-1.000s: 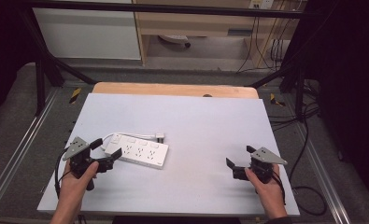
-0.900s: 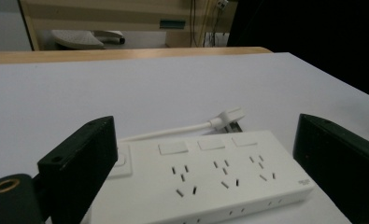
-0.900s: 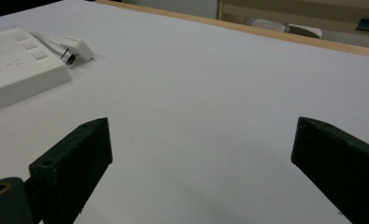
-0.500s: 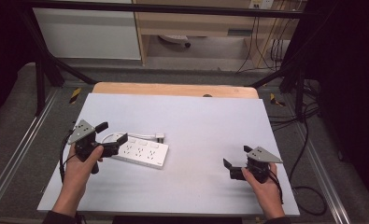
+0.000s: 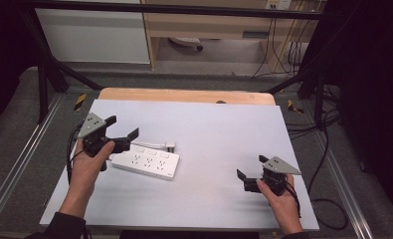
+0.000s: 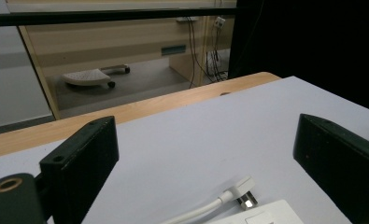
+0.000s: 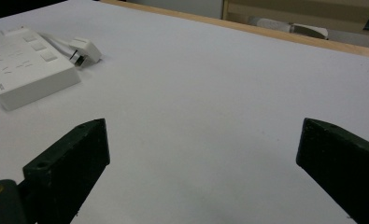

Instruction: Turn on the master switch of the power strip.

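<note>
A white rectangular plastic power strip (image 5: 145,162) lies flat on the left half of the pale grey table (image 5: 219,129), its long axis running left to right with a slight slant, its white cord and plug (image 5: 168,146) curled along its far side. The left gripper (image 5: 122,130) hovers just above the strip's left end, jaws spread wide and empty, plainly the nearer tool. The right gripper (image 5: 251,174) hangs well apart on the right, equally wide open, holding nothing.
</note>
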`<state>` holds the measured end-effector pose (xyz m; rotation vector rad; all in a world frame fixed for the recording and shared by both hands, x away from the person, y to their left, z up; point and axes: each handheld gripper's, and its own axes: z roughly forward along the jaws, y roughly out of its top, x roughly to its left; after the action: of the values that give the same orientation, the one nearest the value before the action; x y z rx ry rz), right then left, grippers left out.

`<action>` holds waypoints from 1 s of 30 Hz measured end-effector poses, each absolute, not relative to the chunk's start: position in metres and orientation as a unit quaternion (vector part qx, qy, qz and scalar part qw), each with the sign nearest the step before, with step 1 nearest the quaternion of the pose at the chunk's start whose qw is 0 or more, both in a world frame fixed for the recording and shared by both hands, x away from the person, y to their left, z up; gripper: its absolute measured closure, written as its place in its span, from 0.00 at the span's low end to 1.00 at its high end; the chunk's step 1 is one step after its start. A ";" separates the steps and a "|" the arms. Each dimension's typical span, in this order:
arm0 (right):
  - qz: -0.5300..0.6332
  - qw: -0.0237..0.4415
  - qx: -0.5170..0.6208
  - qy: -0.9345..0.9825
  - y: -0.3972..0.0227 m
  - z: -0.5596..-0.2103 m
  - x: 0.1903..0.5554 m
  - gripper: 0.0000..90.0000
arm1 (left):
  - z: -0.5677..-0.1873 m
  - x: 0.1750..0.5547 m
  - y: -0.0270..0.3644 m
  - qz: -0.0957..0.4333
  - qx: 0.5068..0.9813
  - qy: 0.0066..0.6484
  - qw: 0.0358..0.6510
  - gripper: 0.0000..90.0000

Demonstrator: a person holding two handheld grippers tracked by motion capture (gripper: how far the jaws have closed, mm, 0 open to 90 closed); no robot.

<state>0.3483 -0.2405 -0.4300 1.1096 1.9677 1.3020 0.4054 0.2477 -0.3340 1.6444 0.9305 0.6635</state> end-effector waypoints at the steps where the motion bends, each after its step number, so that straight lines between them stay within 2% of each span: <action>1: 0.482 0.264 0.410 0.728 -0.241 -0.430 0.348 0.03 | -0.334 0.407 0.247 0.281 0.691 0.392 0.538 0.08; 30: 0.481 0.253 0.427 0.723 -0.244 -0.432 0.351 0.02 | -0.365 0.438 0.253 0.288 0.685 0.441 0.504 0.08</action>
<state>0.3507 -0.2437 -0.4319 1.1617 1.9656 1.3072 0.4385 0.2532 -0.3647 1.6535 1.0638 0.6961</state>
